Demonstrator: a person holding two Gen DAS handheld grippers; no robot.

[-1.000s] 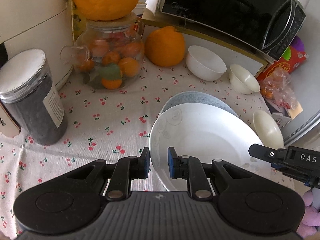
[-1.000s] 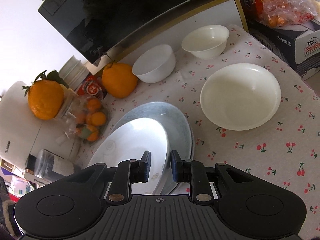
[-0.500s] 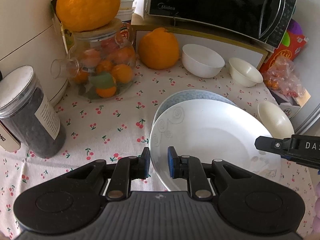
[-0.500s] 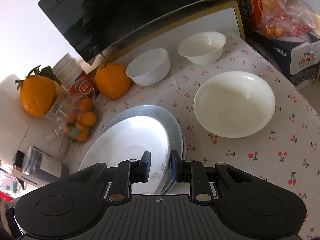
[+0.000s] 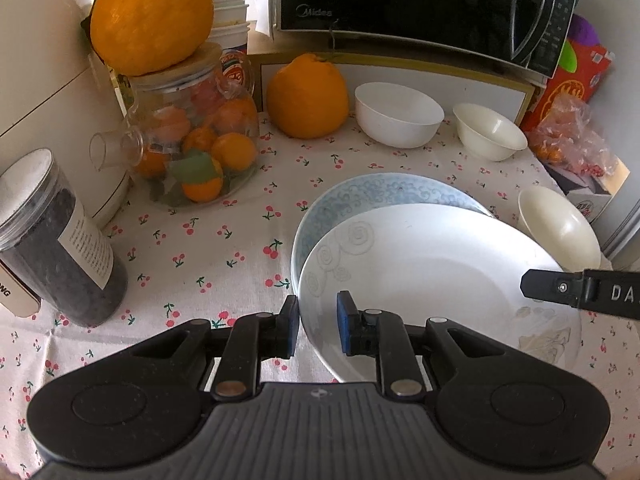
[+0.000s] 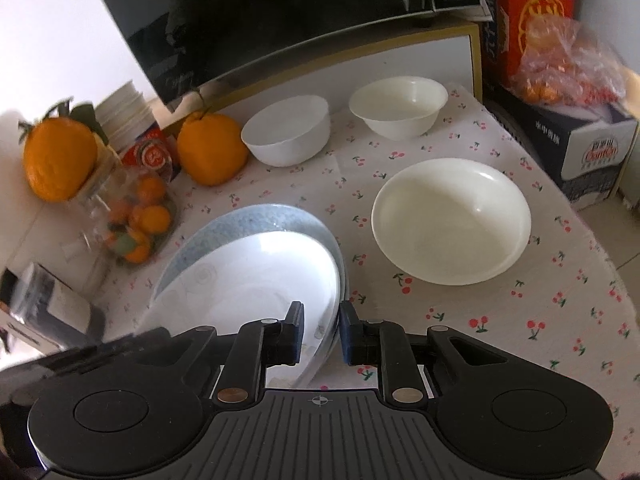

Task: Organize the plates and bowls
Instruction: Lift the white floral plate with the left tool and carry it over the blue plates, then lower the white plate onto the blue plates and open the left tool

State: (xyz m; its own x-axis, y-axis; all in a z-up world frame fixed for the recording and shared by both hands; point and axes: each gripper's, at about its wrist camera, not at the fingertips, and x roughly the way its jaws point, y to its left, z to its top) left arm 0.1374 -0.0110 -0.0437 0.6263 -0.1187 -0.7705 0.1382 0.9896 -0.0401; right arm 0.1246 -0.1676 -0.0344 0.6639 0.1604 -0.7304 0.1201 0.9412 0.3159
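Observation:
A white plate (image 5: 432, 280) with swirl marks is held over a blue-patterned plate (image 5: 384, 194) on the cherry-print cloth. My left gripper (image 5: 317, 330) is shut on the white plate's left rim. My right gripper (image 6: 320, 332) is shut on its right rim (image 6: 324, 320); its finger also shows in the left wrist view (image 5: 560, 290). A wide cream bowl (image 6: 452, 220) sits to the right. A white bowl (image 6: 288, 130) and a smaller cream bowl (image 6: 400, 106) stand at the back.
A microwave (image 5: 420, 4) sits on a raised shelf at the back. A glass jar of oranges (image 5: 192, 144) topped by a large orange, a loose orange (image 5: 306, 96) and a dark canister (image 5: 52, 240) stand left. A bag of fruit on a box (image 6: 568, 92) is right.
Both grippers have drawn back and tilted up with the white plate still held, so more of the back of the table shows. The bowls have not moved.

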